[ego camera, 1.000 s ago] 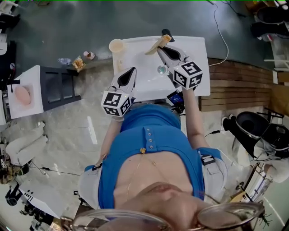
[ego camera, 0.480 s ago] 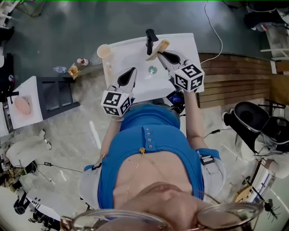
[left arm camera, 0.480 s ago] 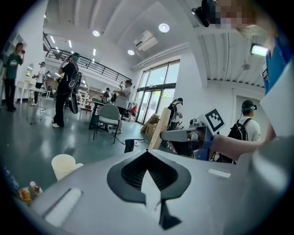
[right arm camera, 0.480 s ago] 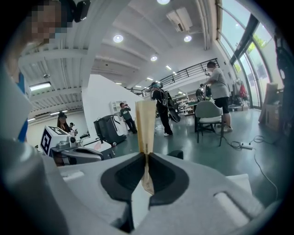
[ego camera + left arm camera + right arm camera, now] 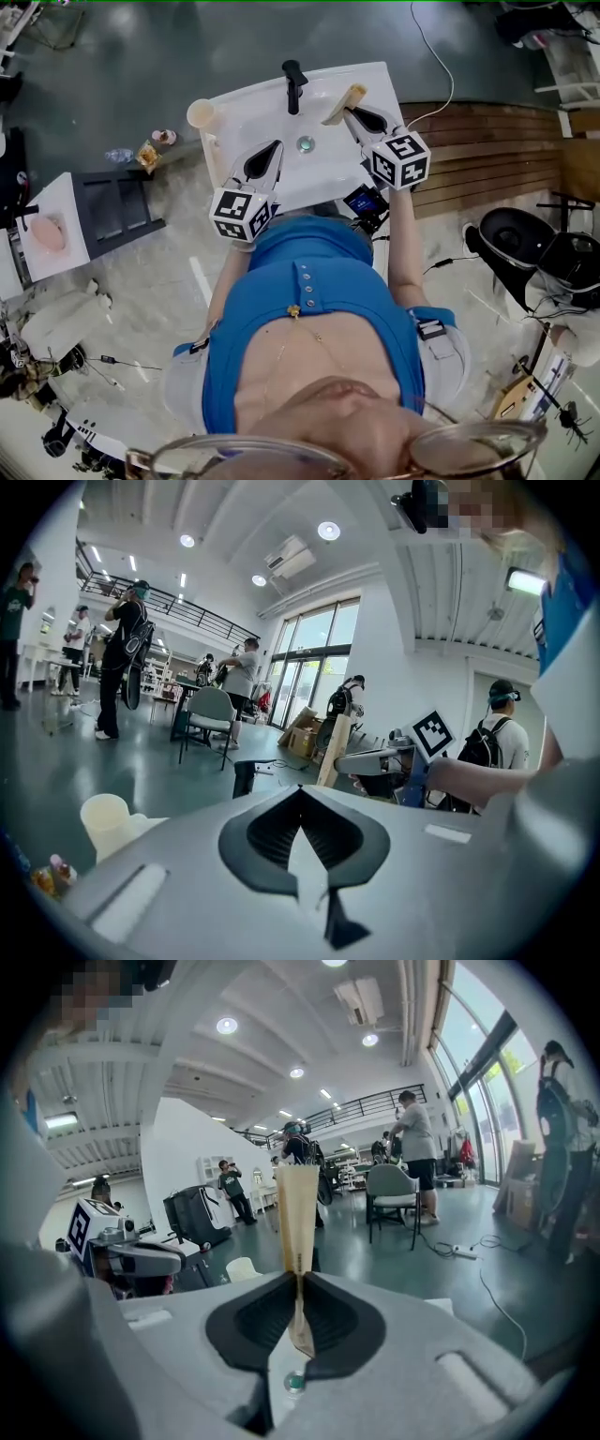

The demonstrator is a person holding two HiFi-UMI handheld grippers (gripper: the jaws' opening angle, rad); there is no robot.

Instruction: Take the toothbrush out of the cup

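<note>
A cream cup (image 5: pixel 200 113) stands on the far left corner of the white sink (image 5: pixel 234 105); nothing shows in it. It also appears as the cup (image 5: pixel 108 822) and the cup (image 5: pixel 242 1267). My right gripper (image 5: pixel 356 114) is shut on a beige toothbrush (image 5: pixel 345 103), held over the sink's right side, well away from the cup. In the right gripper view the toothbrush (image 5: pixel 298 1222) stands upright from the shut gripper (image 5: pixel 298 1277). My left gripper (image 5: pixel 265 159) hovers over the sink's near left, its jaws (image 5: pixel 300 791) shut with nothing between them.
A black faucet (image 5: pixel 294 84) rises at the back of the sink and a green drain (image 5: pixel 305 144) sits mid-basin. A dark stand (image 5: pixel 117 197) and small bottles (image 5: pixel 150 150) lie to the left on the floor. People and chairs fill the hall beyond.
The right gripper has carried the toothbrush from in front of the faucet to its right side. The head view has shifted, so the sink sits further left. The left gripper holds its place.
</note>
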